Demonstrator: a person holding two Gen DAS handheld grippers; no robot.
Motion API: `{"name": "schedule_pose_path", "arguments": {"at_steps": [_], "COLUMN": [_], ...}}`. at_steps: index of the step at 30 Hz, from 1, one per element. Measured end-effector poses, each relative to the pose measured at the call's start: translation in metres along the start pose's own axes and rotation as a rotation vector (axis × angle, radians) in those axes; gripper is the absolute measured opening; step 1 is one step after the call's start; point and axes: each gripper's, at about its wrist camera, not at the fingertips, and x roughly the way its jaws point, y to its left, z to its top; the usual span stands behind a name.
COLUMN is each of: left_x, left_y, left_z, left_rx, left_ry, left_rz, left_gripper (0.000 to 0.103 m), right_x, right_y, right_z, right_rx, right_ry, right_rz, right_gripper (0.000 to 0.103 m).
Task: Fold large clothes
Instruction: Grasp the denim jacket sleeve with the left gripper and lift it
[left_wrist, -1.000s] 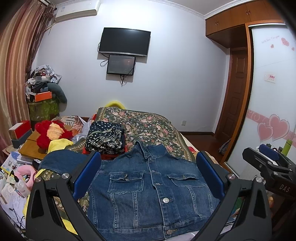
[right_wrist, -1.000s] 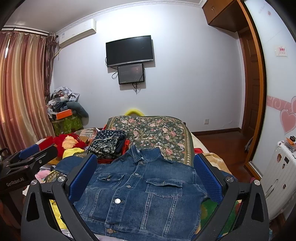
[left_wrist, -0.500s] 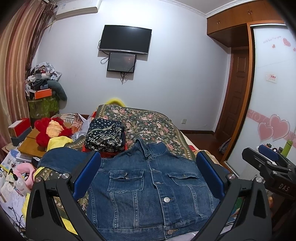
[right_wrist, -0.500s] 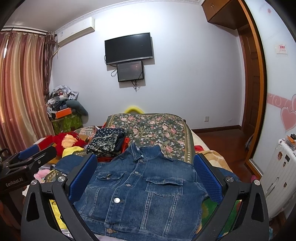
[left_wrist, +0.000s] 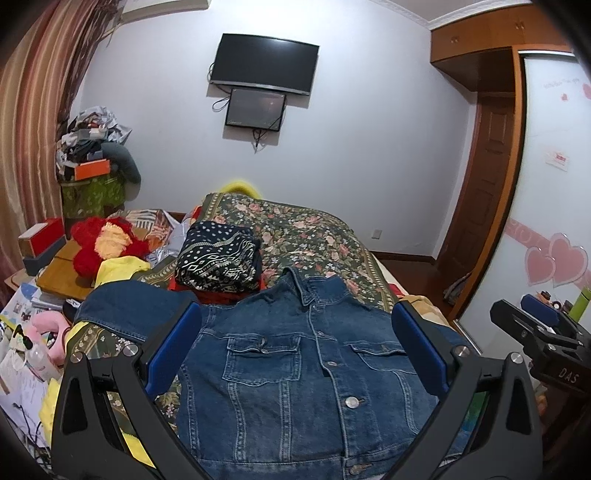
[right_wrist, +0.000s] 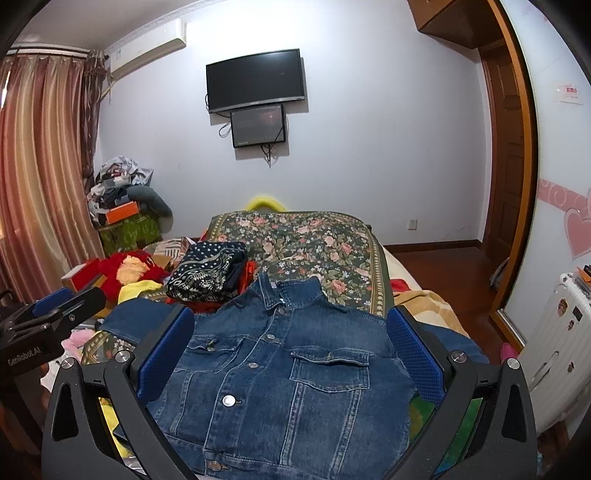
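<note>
A blue denim jacket (left_wrist: 295, 373) lies front up and buttoned on the bed, collar away from me; it also shows in the right wrist view (right_wrist: 284, 373). One sleeve (left_wrist: 129, 306) spreads out to the left. My left gripper (left_wrist: 295, 354) is open and empty, held above the jacket's lower half. My right gripper (right_wrist: 290, 354) is open and empty, also above the jacket. Each gripper shows at the edge of the other's view: the right one (left_wrist: 539, 332) and the left one (right_wrist: 55, 314).
A folded dark patterned garment (left_wrist: 218, 258) sits on a red one behind the jacket. A floral bedspread (left_wrist: 303, 232) covers the far bed. Red and yellow clutter (left_wrist: 107, 247) and a piled bin (left_wrist: 92, 177) stand left. A white suitcase (right_wrist: 561, 350) stands right.
Both views have tilted slightly downward, so the jacket sits a little higher in frame. The jacket has not moved and both grippers stay open.
</note>
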Motion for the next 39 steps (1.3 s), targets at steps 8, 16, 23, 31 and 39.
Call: {"name": "schedule_pose_path", "arguments": {"at_steps": [8,16,23,31,39], "left_x": [0.034,0.085,0.126,0.172,0.207], "left_y": [0.032,0.090,0.160,0.249,0.330], "left_z": [0.005,0.003,-0.007,-0.032,-0.064], "left_rx": [-0.033,-0.053,-0.137,-0.250,-0.506], "left_ry": [0.033,0.096,0.162,0.257,0.362], "left_rz": [0.075,0.249,0.377,0.509,0.355], "left_gripper": [0.103,0.103,0.103,0.103,0.103], "right_x": [0.033,0.087,0.144,0.193,0.215], "right_y": [0.004,0.001,-0.007,-0.016,-0.019], "right_z": [0.000,-0.001,-0.008,-0.024,-0.031], "right_rx": [-0.022,-0.015,0.045,0.094,0.097], "right_ry": [0.072,0.185,0.325,0.463,0.519], "right_rz": [0.016,0.044,0.038,0.003,-0.028], "right_gripper": [0.103,0.103,0.103,0.103,0.103]}}
